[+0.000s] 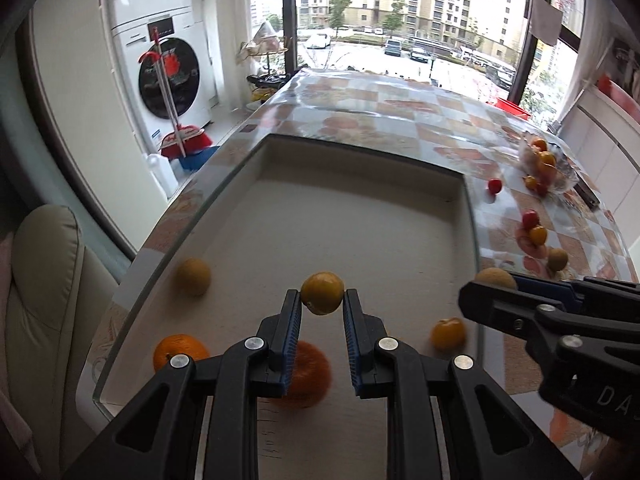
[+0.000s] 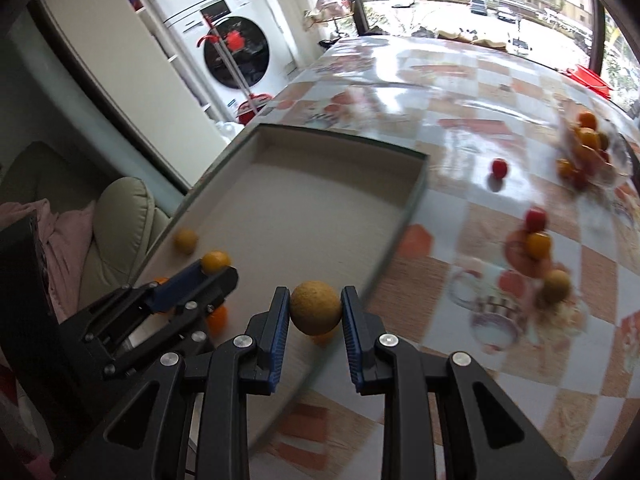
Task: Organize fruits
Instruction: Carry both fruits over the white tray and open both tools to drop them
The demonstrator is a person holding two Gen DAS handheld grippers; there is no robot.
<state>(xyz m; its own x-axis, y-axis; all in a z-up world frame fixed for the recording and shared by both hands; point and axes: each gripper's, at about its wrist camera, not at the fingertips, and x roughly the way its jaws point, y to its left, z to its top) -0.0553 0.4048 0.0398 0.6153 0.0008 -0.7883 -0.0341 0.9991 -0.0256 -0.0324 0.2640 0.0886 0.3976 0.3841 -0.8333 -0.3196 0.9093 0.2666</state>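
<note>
My left gripper (image 1: 322, 300) is shut on a small orange-yellow fruit (image 1: 322, 293), held above the shallow beige tray (image 1: 360, 216). In the tray lie a tan fruit (image 1: 193, 276), two oranges (image 1: 180, 351) (image 1: 308, 374) and a small orange fruit (image 1: 449, 333). My right gripper (image 2: 315, 308) is shut on a tan round fruit (image 2: 316, 306) over the tray's right edge (image 2: 400, 216). It shows at the right of the left wrist view (image 1: 492, 292), and the left gripper (image 2: 218, 272) shows at the left of the right wrist view.
On the checked tablecloth (image 2: 460, 92) right of the tray lie loose red, orange and tan fruits (image 2: 538, 245). A glass bowl (image 2: 592, 148) with several fruits stands further back. A washing machine (image 1: 168, 72), a broom and a chair (image 1: 44, 288) are to the left.
</note>
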